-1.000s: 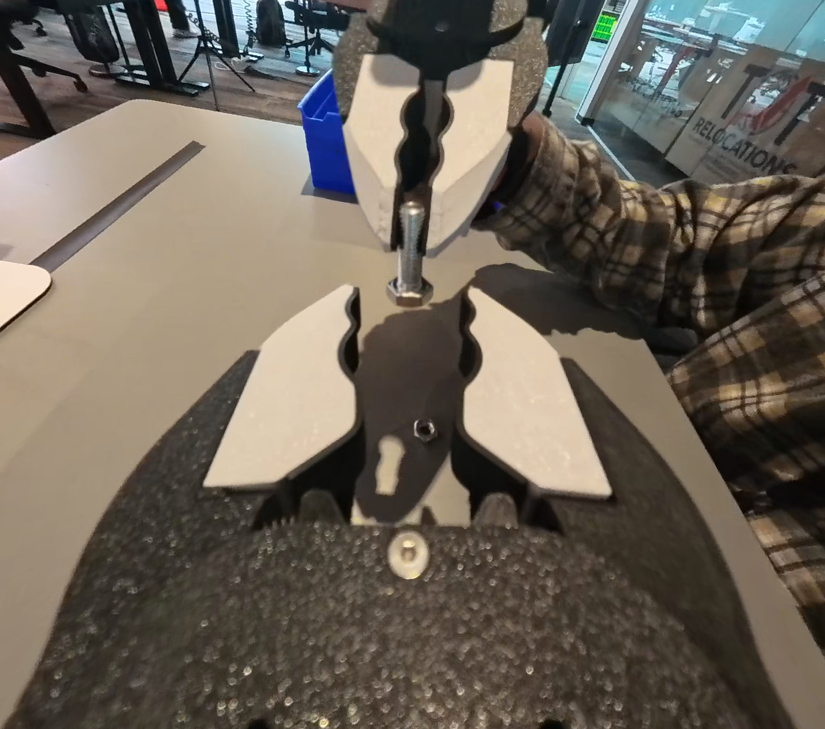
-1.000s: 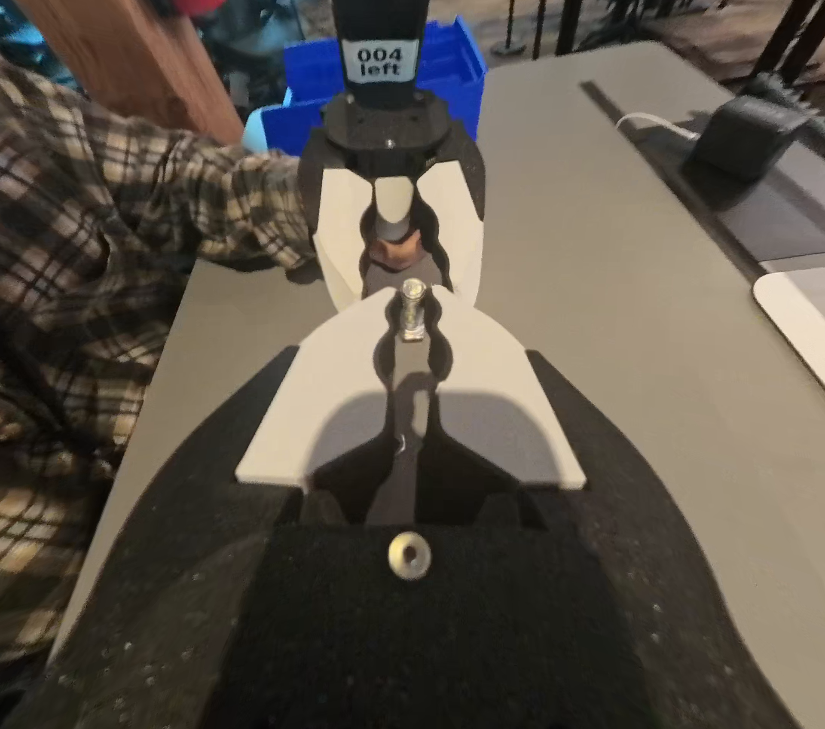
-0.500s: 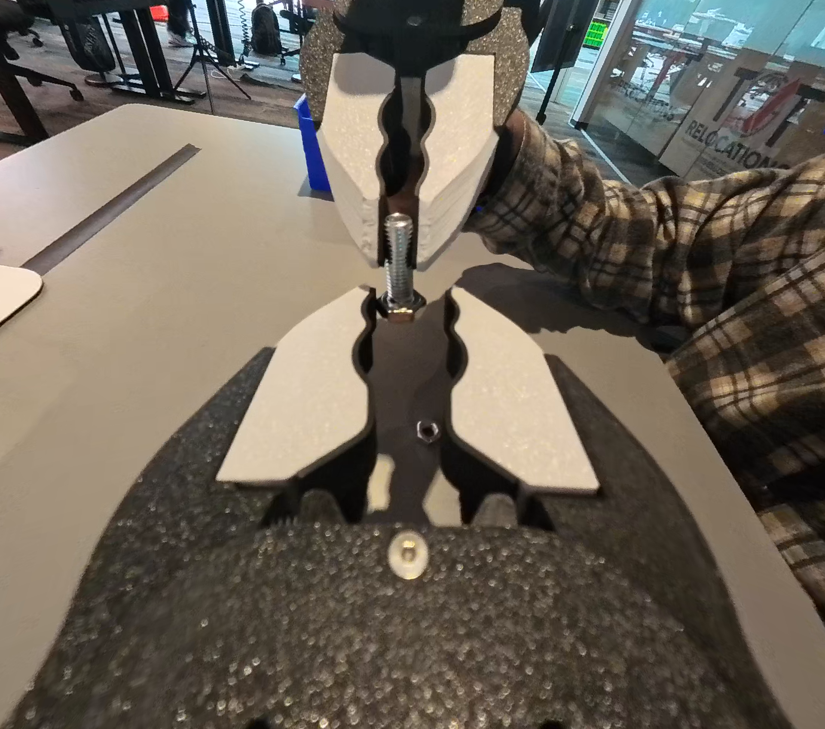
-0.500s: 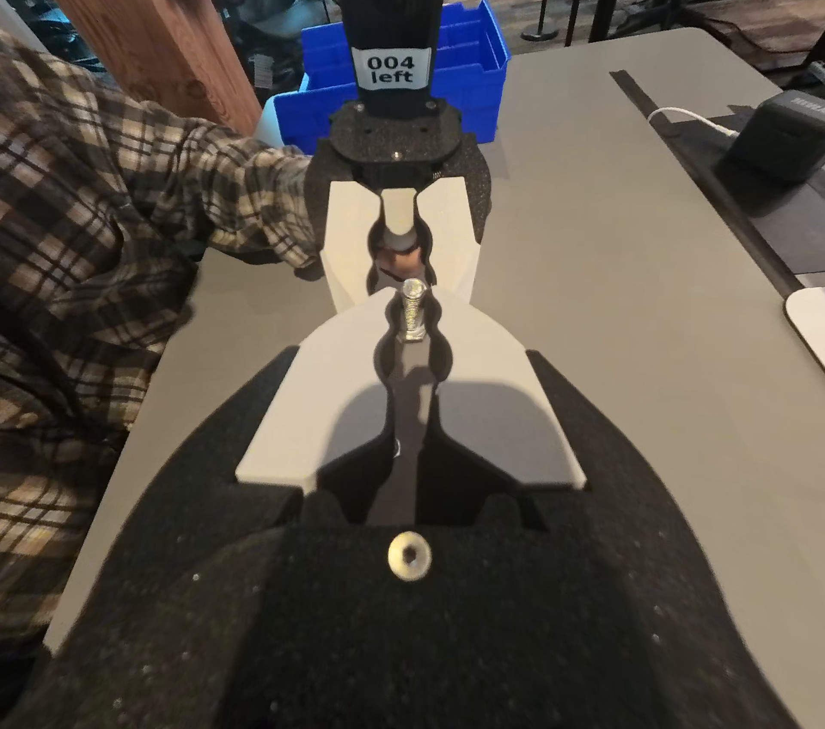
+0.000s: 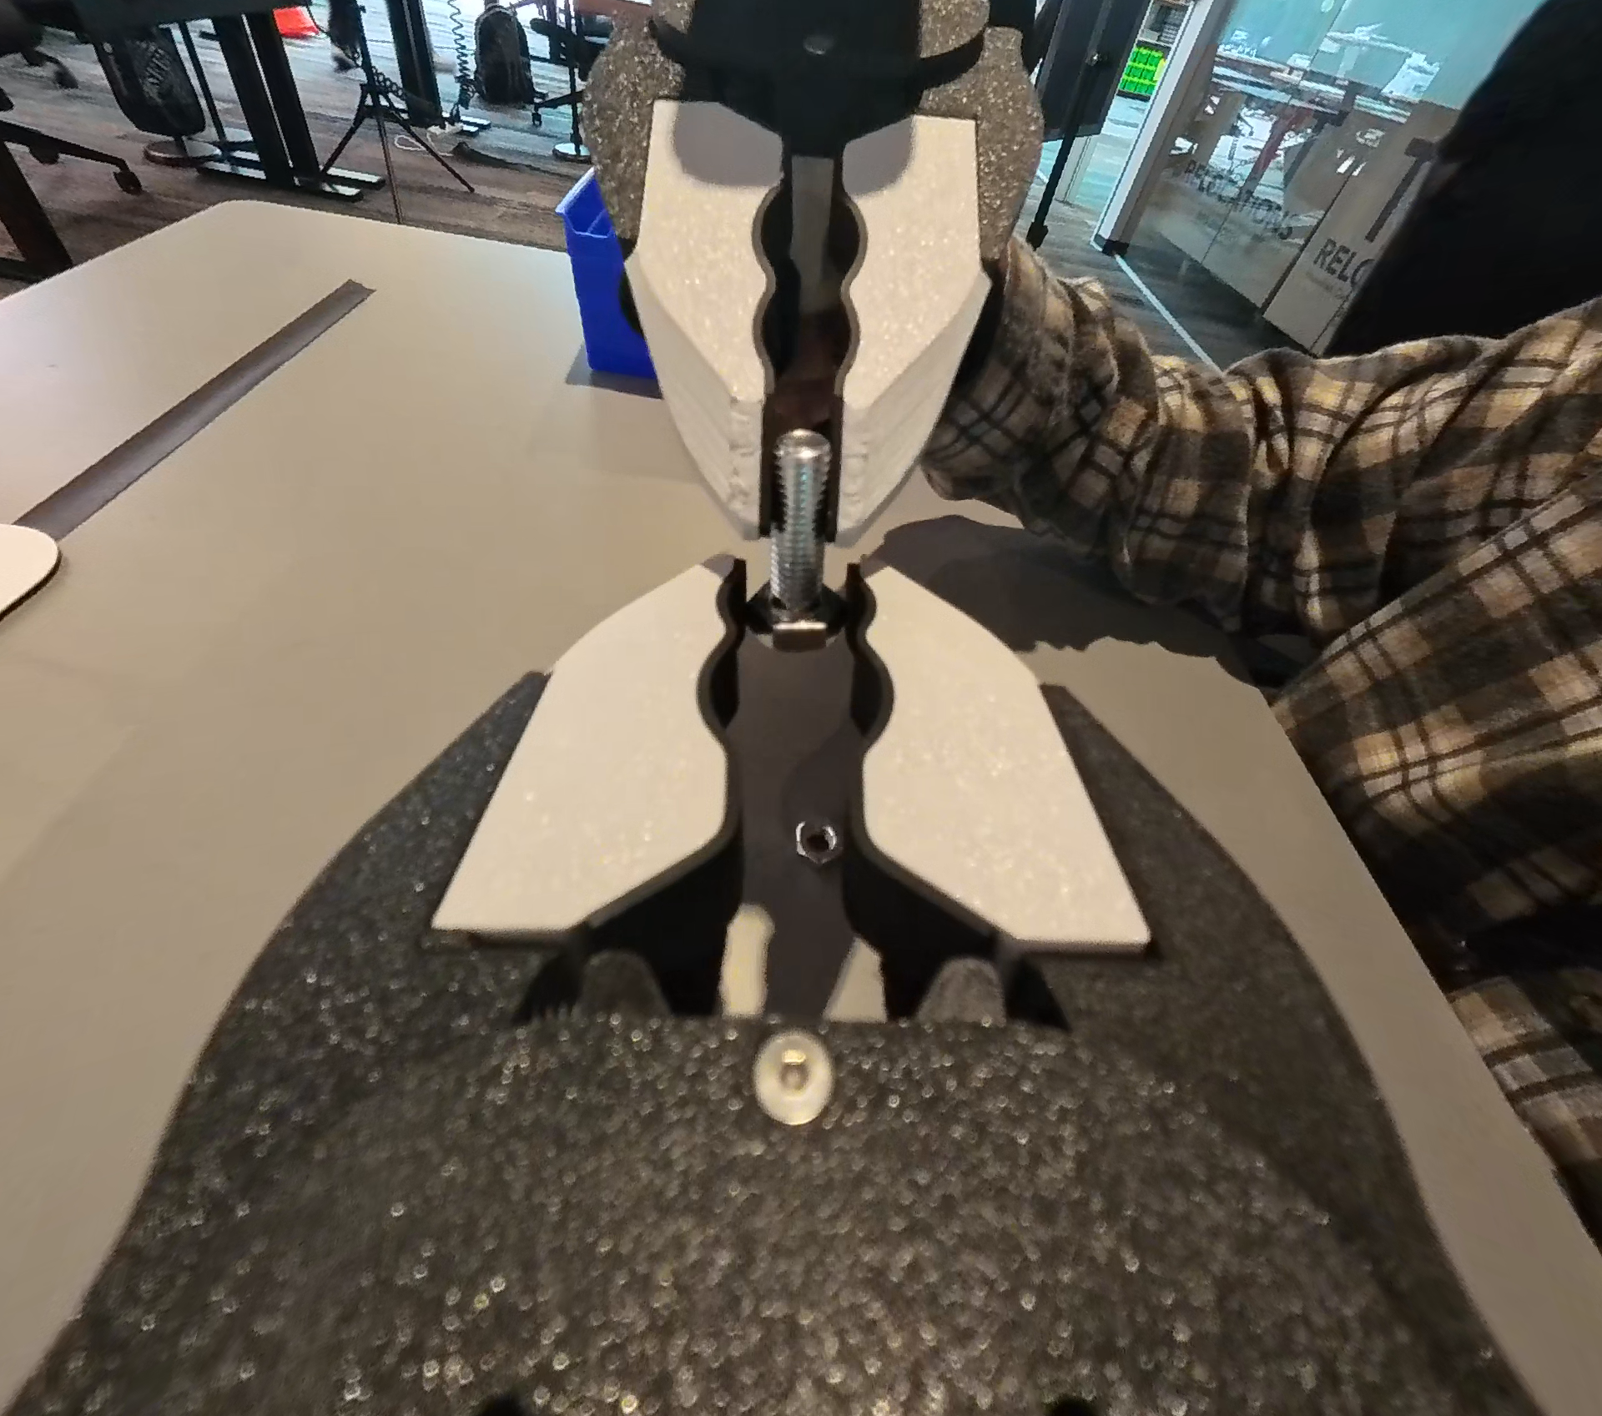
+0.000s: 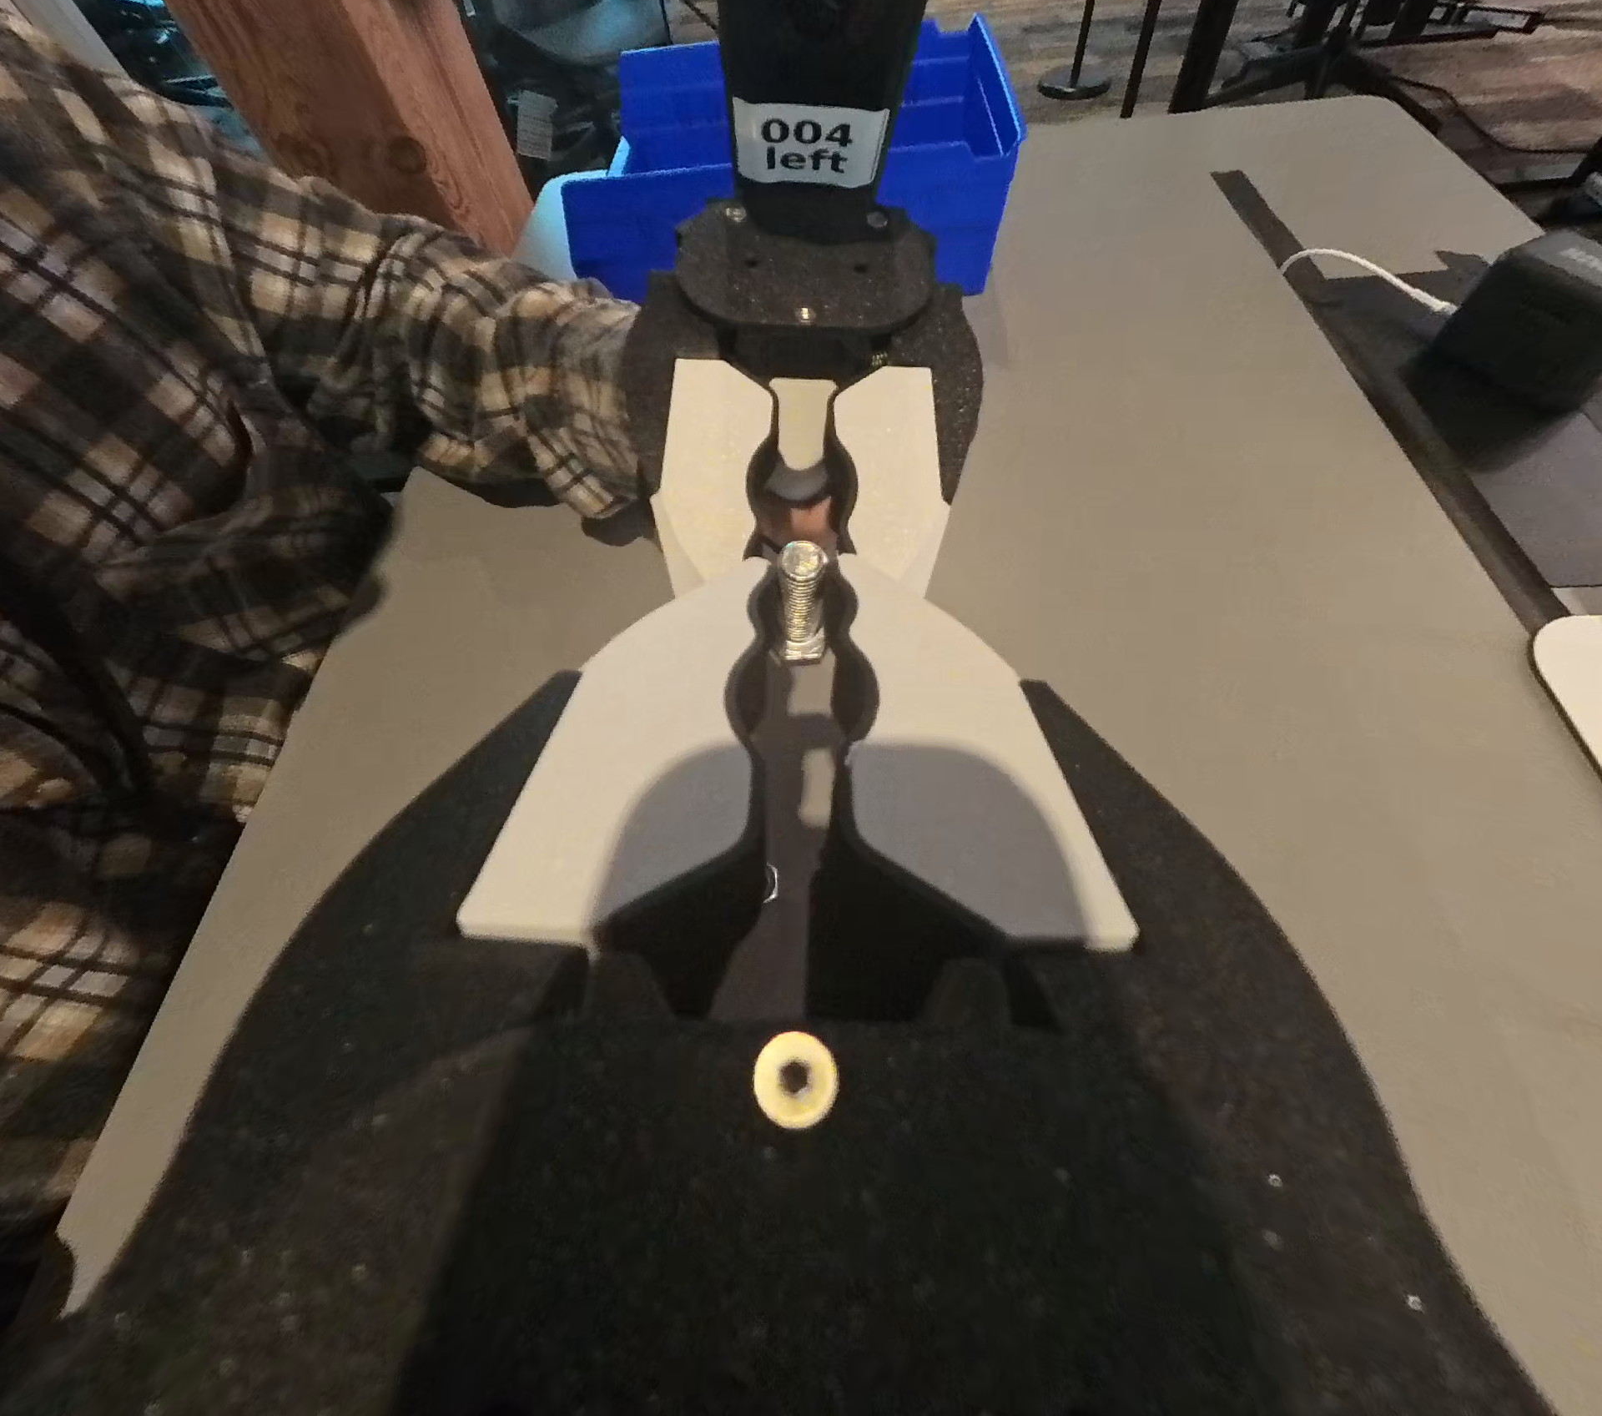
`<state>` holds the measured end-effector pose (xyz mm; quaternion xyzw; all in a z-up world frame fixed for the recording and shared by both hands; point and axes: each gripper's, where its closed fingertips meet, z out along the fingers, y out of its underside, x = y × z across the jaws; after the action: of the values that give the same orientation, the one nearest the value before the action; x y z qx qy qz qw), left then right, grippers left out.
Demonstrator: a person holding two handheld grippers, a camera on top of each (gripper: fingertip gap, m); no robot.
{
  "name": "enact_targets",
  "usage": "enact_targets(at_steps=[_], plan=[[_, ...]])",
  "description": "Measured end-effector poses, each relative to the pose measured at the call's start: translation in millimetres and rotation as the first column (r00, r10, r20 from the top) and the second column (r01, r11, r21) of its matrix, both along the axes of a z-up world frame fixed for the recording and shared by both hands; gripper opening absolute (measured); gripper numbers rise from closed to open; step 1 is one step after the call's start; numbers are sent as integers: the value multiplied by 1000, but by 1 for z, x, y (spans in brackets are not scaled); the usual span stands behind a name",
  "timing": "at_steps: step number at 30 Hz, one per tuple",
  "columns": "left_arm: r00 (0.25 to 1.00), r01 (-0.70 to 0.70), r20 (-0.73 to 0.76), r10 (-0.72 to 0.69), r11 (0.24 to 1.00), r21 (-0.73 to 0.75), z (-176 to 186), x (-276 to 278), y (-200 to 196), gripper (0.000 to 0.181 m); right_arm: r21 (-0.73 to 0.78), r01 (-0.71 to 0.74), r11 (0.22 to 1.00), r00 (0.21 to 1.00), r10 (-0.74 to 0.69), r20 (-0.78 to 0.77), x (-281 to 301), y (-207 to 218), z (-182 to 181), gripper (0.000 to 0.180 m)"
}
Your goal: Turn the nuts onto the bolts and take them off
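A: Bolt [image 5: 799, 507] axis? 
B: Upright; threaded end clamped between right gripper [image 5: 799, 499] jaws, nut [image 5: 796, 624] low, pinched by left gripper [image 5: 796, 594] tips.

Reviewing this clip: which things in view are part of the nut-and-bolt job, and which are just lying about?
In the job:
- bolt, gripped by the right gripper
- nut at the bolt's lower end, flanked by the left gripper fingers

Lying about:
- blue bin
- black box with a white cable
- white pad at the table edge
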<state>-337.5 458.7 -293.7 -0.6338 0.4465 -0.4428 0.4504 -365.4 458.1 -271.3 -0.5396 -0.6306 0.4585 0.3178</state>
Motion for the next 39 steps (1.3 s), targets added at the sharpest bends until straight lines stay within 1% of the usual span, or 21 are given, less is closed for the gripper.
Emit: enact_targets(at_steps=[9, 15, 28, 33, 36, 39], plan=[[999, 2, -45, -2, 1000, 11, -6, 5, -2, 24, -3, -8, 1000, 1000, 8, -3, 0, -2, 1, 9], [997, 1, -72, 1, 1000, 22, -10, 7, -3, 20, -7, -13, 1000, 1000, 13, 5, -1, -3, -1, 9], [998, -23, -57, 25, 999, 26, -9, 6, 0, 16, -1, -12, 1000, 1000, 12, -7, -1, -2, 0, 9], [998, -43, -47, 46, 998, 52, -8, 6, 2, 15, 28, -25, 999, 999, 26, -47, -1, -2, 2, 9], [998, -65, -20, 66, 996, 55, -3, 3, 5, 15, 52, 7, 999, 994, -2, -110, -1, 3, 10, 24], [993, -113, 23, 112, 992, 57, 4, -10, 10, 15, 39, 76, 996, 986, -70, -155, 10, 10, 19, 32]])
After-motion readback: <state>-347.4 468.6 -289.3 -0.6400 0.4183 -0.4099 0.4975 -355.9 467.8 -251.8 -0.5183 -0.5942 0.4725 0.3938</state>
